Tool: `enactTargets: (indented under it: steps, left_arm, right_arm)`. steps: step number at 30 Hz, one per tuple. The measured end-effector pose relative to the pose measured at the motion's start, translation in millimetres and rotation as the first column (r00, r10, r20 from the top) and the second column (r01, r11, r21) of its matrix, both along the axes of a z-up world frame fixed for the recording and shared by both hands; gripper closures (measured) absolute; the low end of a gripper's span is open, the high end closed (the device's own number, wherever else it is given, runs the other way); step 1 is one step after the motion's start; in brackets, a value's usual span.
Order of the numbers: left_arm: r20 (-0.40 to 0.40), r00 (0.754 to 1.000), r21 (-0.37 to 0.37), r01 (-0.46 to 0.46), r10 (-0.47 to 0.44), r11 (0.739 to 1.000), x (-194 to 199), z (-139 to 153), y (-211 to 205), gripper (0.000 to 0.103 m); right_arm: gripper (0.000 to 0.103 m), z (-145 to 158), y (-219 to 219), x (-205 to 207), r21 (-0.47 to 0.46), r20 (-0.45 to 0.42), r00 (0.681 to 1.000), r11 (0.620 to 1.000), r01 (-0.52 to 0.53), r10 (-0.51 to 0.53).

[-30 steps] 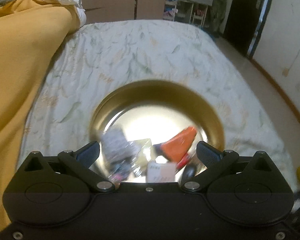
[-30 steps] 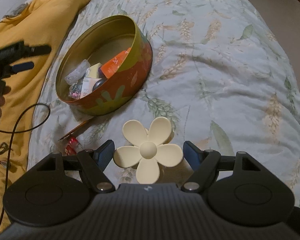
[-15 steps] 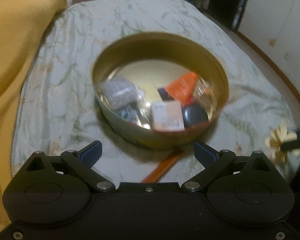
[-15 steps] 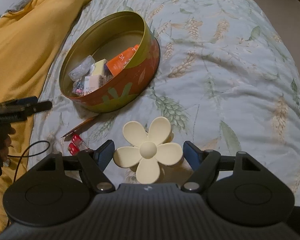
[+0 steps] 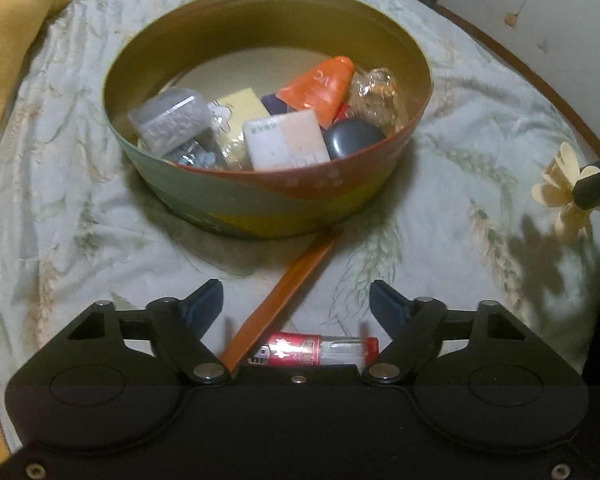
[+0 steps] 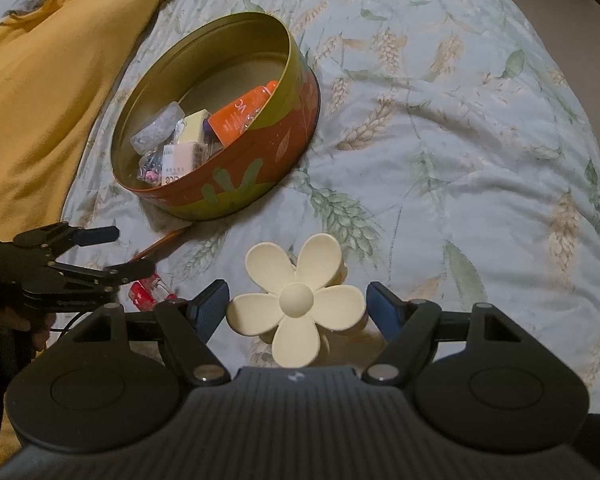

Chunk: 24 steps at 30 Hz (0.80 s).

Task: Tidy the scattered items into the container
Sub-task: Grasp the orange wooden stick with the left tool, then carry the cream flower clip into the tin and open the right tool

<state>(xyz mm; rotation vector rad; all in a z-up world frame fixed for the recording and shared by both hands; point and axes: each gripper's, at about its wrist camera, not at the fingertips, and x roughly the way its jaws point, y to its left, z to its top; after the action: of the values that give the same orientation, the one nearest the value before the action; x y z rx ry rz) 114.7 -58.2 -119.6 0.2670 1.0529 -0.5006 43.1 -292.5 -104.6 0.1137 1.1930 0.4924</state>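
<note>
While the yellow blanket [image 6: 48,80] covers the bed's left edge, the left gripper [image 5: 296,294] hangs low over the floral bedspread [image 6: 460,140], its jaws closing with nothing pressed between them yet; a red lighter [image 5: 316,350] and one end of an orange stick [image 5: 284,300] lie in the gap. Beyond them, toward the middle of the bed, sits the round tin [image 5: 260,200], holding an orange packet [image 5: 324,84], a pale box [image 5: 288,144] and other small items. Further right, the right gripper [image 6: 298,306] clamps a cream flower hair clip [image 6: 296,300], held just above the bedspread, well apart from the tin.
</note>
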Motion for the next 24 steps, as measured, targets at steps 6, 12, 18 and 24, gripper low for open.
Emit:
enactTargets:
  steps: [6,12,18,24]
  left_arm:
    - [-0.043,0.999,0.007,0.0,0.0,1.0,9,-16,-2,0.064]
    - [-0.073,0.993,-0.021,-0.09,0.088,0.996,11,-12,11,0.096]
    - [-0.042,0.991,-0.083,-0.131,0.128,0.988,-7,16,24,0.1]
    - [-0.015,0.98,-0.142,-0.197,0.197,0.97,-24,39,35,0.1]
  right_arm:
    - [0.027,-2,3,0,-0.007,-0.005,1.0,1.0,-0.002,0.002]
    - [0.027,1,7,-4,-0.006,-0.001,1.0,1.0,-0.01,0.01]
    - [0.027,2,11,-6,-0.006,0.003,1.0,1.0,-0.025,0.025]
    - [0.027,6,13,-10,-0.01,0.01,0.999,0.999,-0.036,0.036]
